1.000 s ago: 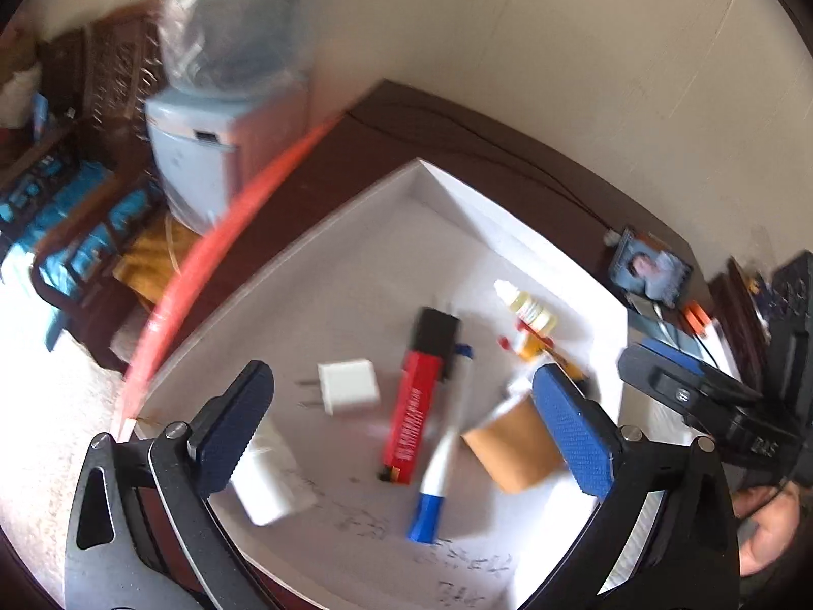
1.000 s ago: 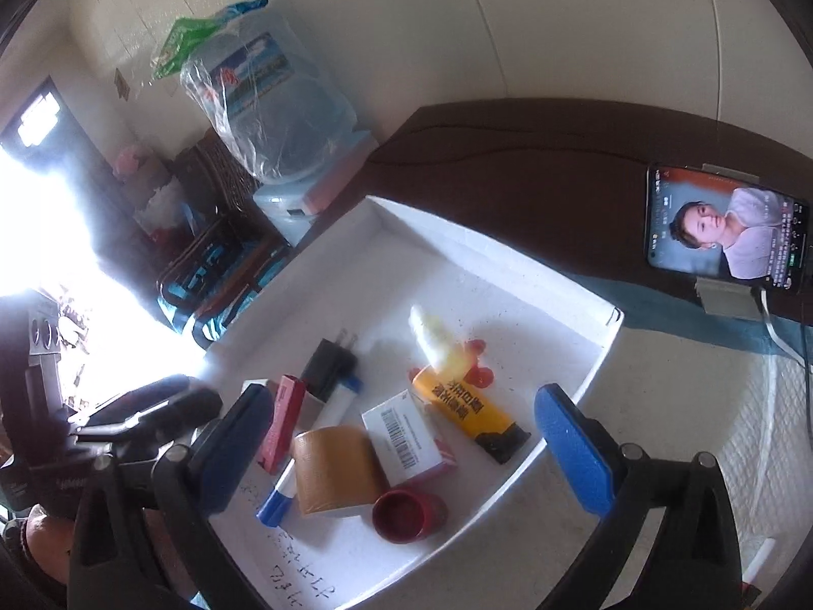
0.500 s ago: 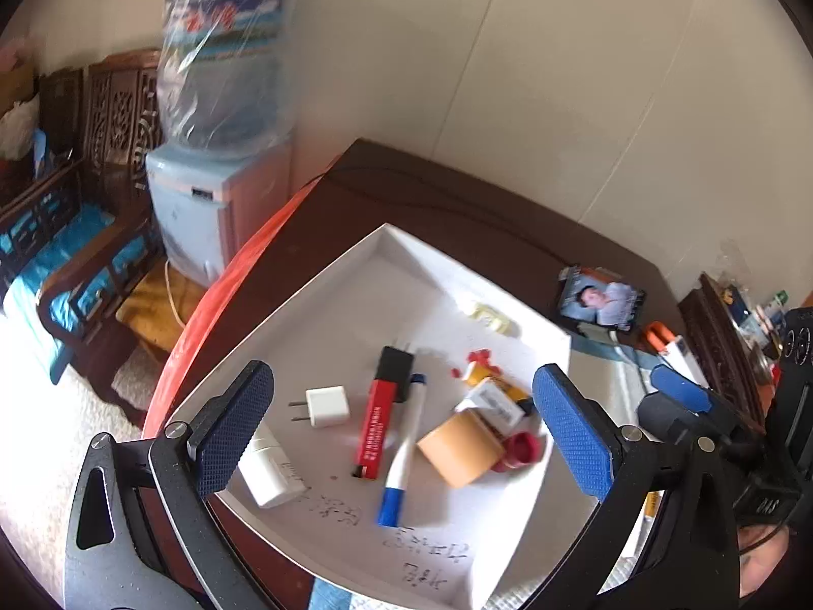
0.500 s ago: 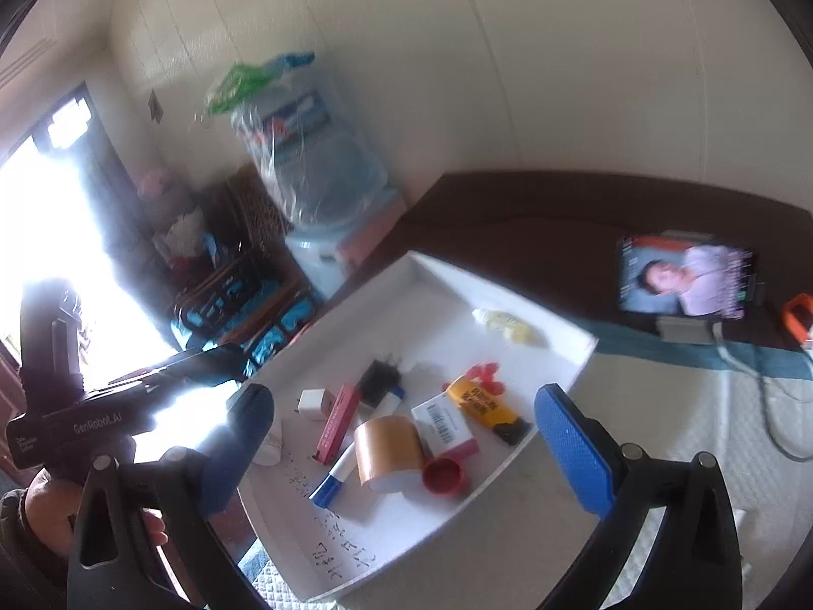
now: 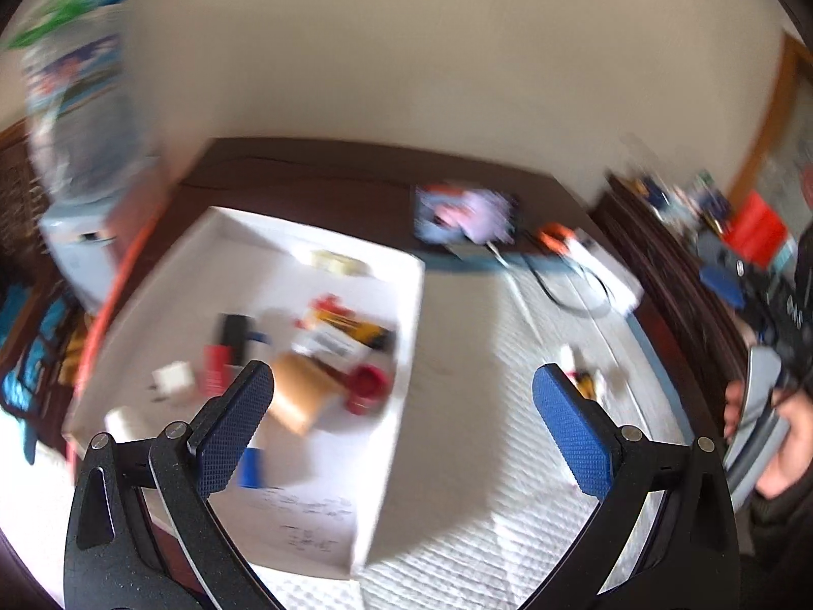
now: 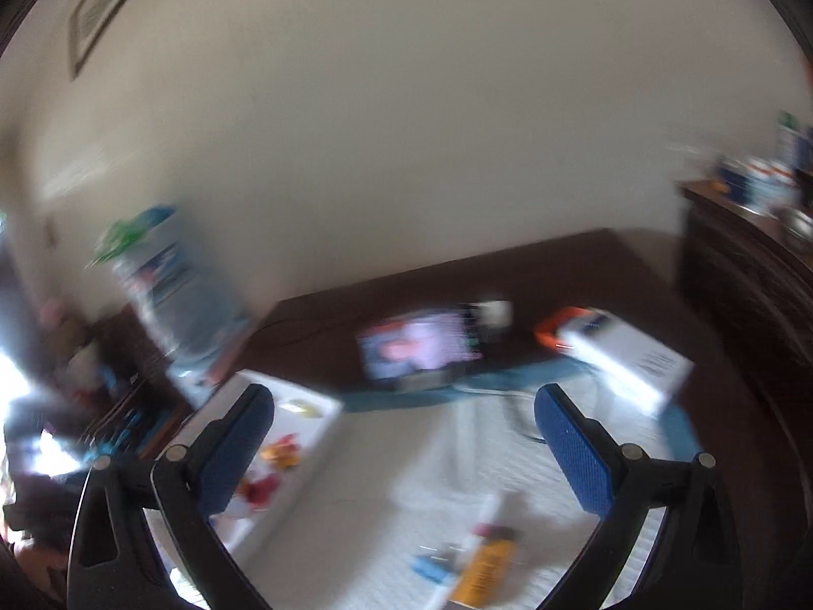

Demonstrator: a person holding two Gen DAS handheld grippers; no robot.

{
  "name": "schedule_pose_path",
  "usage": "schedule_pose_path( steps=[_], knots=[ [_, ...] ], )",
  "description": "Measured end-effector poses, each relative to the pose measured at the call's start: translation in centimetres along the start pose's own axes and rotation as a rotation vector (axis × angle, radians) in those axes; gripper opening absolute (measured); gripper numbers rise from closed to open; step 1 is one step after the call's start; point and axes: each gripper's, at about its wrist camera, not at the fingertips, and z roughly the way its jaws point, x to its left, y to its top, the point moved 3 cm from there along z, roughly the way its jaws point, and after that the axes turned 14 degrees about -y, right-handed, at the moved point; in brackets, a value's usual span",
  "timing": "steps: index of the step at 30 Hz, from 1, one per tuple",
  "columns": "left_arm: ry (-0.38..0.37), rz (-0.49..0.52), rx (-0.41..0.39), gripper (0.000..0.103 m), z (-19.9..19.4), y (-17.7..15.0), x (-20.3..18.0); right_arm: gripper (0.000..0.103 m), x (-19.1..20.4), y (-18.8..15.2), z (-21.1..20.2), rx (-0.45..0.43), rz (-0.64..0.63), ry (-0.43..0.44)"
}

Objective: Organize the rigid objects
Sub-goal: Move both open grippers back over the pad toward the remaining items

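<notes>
Both views are blurred by motion. A white tray [image 5: 412, 335] on the left holds a brown tape roll [image 5: 300, 396], a red cap [image 5: 368, 386], a white charger [image 5: 170, 378], a red lighter [image 5: 218, 366], a barcoded white box [image 5: 330, 345] and a blue-capped marker [image 5: 251, 467]. My left gripper [image 5: 401, 381] is open and empty above the tray's right rim. My right gripper [image 6: 404, 406] is also open and empty, over the white quilted mat [image 6: 406, 483]. On that mat lie a yellow tube [image 6: 485, 569] and a small blue item [image 6: 429, 567]. The tray [image 6: 330, 409] shows at the left.
A lit phone [image 5: 462, 213] stands at the back of the dark table, with orange scissors [image 5: 556, 236] and a white box [image 6: 630, 361] to its right. A water dispenser [image 5: 76, 117] stands at the left. A person's hand [image 5: 762, 432] is at the right edge.
Both cameras have swung right and pulled back, from the tray toward the quilted mat. Both grippers stay open and empty. The tray's contents look unmoved.
</notes>
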Motion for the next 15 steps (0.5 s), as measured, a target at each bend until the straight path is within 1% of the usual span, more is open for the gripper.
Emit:
schedule_pose_path(
  steps=[4,6,8,9,10,11,12,13,15],
  knots=[
    [-0.056,0.074,0.111,0.103,4.4,-1.3,-2.9,0.103,-3.7,-1.8,0.0,0.071,0.047,-0.064],
    [-0.061,0.120,0.169,0.103,6.7,-2.0,-4.2,0.103,-5.4,-2.8,-0.2,0.102,0.053,-0.090],
    [-0.069,0.143,0.226,0.103,9.0,-2.8,-5.3,0.103,-6.6,-3.3,-0.6,0.118,0.060,-0.107],
    [-0.069,0.154,0.244,0.100,10.2,-3.1,-5.8,0.103,-7.4,-3.5,-0.8,0.122,0.065,-0.116],
    [-0.070,0.161,0.260,0.094,11.0,-3.4,-6.2,0.103,-8.3,-3.6,-1.0,0.123,0.071,-0.128],
    [-0.081,0.166,0.281,0.091,12.0,-3.8,-6.7,0.103,-8.8,-3.6,-1.3,0.121,0.075,-0.138],
    [-0.099,0.168,0.307,0.085,13.2,-4.1,-7.3,0.103,-9.6,-3.5,-1.5,0.119,0.083,-0.149],
    [-0.102,0.171,0.321,0.083,14.0,-4.2,-7.5,0.103,-10.2,-3.5,-1.7,0.117,0.091,-0.158],
    [-0.106,0.190,0.351,0.083,15.7,-4.6,-8.4,0.103,-11.5,-3.6,-1.9,0.120,0.111,-0.175]
  ],
)
